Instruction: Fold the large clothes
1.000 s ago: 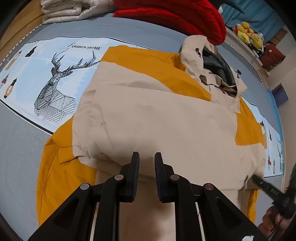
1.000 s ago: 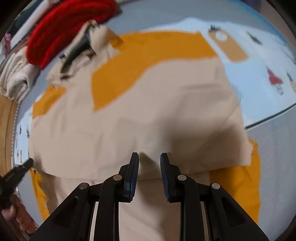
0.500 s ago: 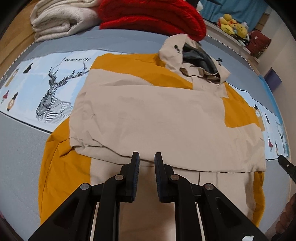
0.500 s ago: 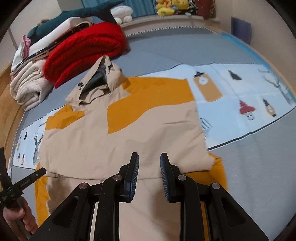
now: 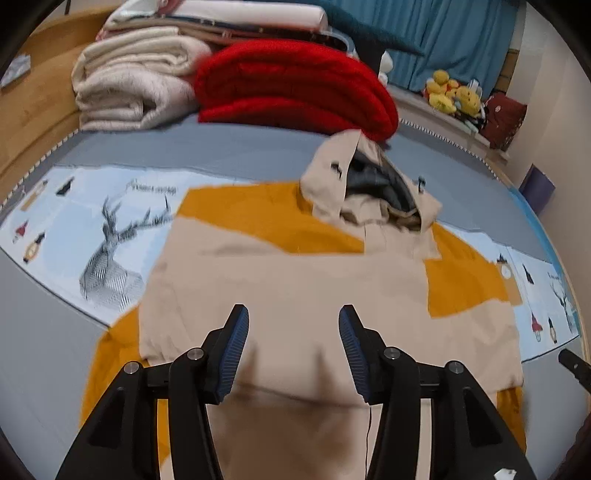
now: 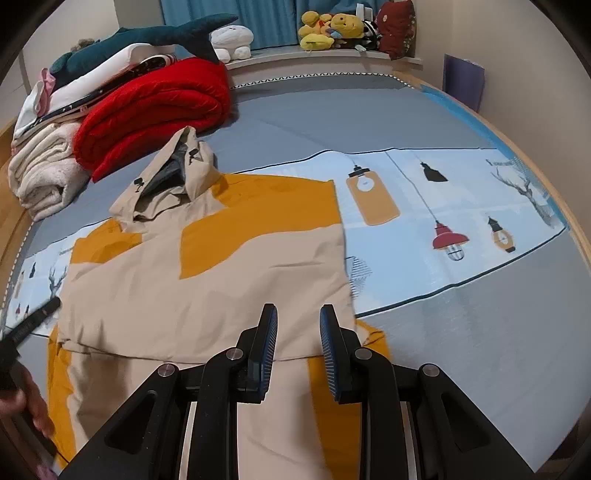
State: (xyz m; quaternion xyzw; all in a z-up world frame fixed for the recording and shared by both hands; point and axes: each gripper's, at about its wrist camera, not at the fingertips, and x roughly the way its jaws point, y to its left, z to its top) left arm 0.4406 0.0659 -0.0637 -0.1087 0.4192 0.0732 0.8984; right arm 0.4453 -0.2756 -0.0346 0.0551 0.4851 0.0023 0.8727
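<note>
A beige and mustard hooded jacket [image 5: 295,280] lies flat on the bed, its lower part folded up over the body, its hood [image 5: 369,184] pointing to the far side. It also shows in the right wrist view [image 6: 207,280]. My left gripper [image 5: 293,325] is wide open and empty above the jacket's folded edge. My right gripper [image 6: 298,325] is open and empty above the jacket's near right edge. The left gripper's finger [image 6: 33,321] shows at the left of the right wrist view.
The bed [image 6: 480,332] has a grey cover with a printed light-blue band [image 6: 461,206]. A folded red blanket [image 5: 295,85] and cream blankets [image 5: 129,88] lie behind the hood. Plush toys [image 6: 332,26] sit on a far ledge. A shark plush [image 6: 155,37] tops the pile.
Both grippers have opened, the left one widely, and have lifted and pulled back from the jacket. The folded jacket stays in place.
</note>
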